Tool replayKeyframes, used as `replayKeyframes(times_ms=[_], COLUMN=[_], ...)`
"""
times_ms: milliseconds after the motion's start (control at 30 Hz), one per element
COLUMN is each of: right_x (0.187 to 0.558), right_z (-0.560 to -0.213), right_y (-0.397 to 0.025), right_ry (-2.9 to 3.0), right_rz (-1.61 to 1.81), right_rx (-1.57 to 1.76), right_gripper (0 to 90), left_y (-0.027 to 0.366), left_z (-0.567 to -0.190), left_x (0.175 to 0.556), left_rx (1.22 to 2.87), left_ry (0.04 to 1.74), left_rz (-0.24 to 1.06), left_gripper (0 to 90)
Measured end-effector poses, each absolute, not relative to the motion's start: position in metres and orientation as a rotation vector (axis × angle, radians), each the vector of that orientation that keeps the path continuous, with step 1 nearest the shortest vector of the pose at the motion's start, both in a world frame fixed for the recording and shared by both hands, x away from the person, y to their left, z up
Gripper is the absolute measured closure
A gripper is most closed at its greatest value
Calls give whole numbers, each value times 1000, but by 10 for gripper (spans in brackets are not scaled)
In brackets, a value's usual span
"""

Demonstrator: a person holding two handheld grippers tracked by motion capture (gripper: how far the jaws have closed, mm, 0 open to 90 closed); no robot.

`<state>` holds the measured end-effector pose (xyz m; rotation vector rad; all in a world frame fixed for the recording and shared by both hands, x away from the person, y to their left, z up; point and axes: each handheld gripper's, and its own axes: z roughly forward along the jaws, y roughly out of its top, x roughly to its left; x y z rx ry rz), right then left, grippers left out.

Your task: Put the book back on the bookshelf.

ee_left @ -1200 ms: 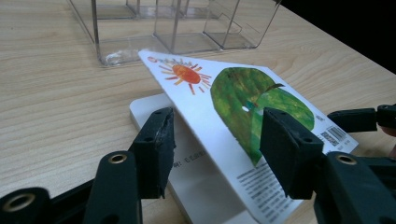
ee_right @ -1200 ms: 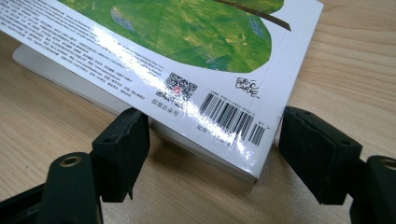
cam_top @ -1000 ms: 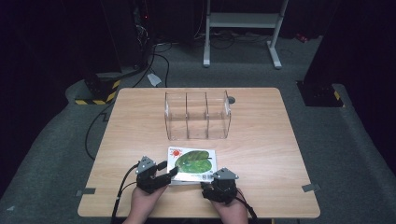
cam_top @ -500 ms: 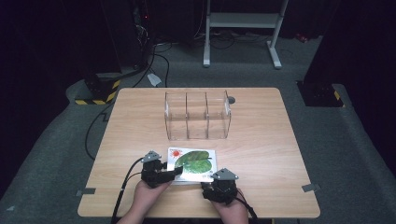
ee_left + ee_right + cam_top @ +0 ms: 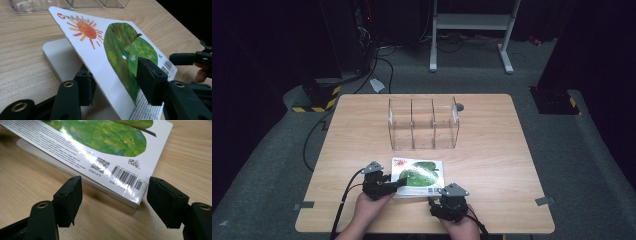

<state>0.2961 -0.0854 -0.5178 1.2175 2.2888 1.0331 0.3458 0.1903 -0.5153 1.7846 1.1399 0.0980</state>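
Picture book: lies on bench, near edge, cover lifted at its left side. Left gripper: clamped on the raised cover. Right gripper: jaws spread, just short of the barcode corner. Clear organiser: behind, apart.

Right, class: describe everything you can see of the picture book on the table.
The picture book lies near the table's front edge, before the clear organiser. Its glossy white cover shows an orange sun, a big green leaf, small text and a barcode. The left gripper has the cover lifted at a slant, one jaw under, one on top; the pages stay flat. The right gripper stands open at the barcode corner.
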Motion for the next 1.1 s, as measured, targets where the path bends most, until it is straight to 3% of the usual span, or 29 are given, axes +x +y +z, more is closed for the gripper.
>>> replayKeyframes(times_ms=[167, 433, 1100], right_x=[292, 318, 330], right_z=[-507, -489, -517], right_y=[-88, -97, -99], right_ry=[2273, 2238, 2250], right_rz=[1069, 1115, 1149], right_rx=[1178, 1163, 1257], right_gripper=[307, 379, 369], left_y=[192, 191, 191], left_z=[-516, -518, -514], left_x=[346, 342, 327], left_rx=[1796, 1862, 1895], left_ry=[1121, 1040, 895], left_rz=[101, 194, 325], left_gripper=[572, 618, 653])
